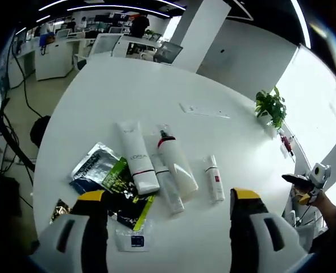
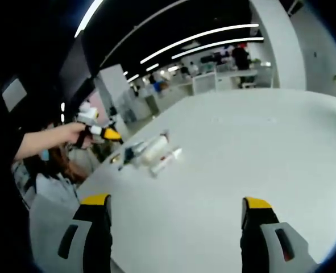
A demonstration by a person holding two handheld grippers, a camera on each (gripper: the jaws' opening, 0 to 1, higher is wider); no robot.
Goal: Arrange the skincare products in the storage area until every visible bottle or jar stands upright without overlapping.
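Note:
Several skincare products lie flat on the white round table (image 1: 156, 85). A white tube (image 1: 138, 156) is on the left, with a pale bottle with a dark cap (image 1: 176, 162), a clear slim tube (image 1: 169, 185) and a small white bottle with red print (image 1: 214, 178) to its right. My left gripper (image 1: 168, 196) hovers above them, open and holding nothing. My right gripper (image 2: 177, 202) is open over bare tabletop, far from the cluster of products (image 2: 153, 151). In the right gripper view a hand holds the left gripper (image 2: 99, 131) above that cluster.
Sachets lie left of the tube: a dark silver one (image 1: 92, 166), a green-black one (image 1: 125, 187), a small clear packet (image 1: 135, 238). A flat white card (image 1: 204, 111) lies farther back. A potted plant (image 1: 270, 105) stands at the table's edge. Desks and people are beyond.

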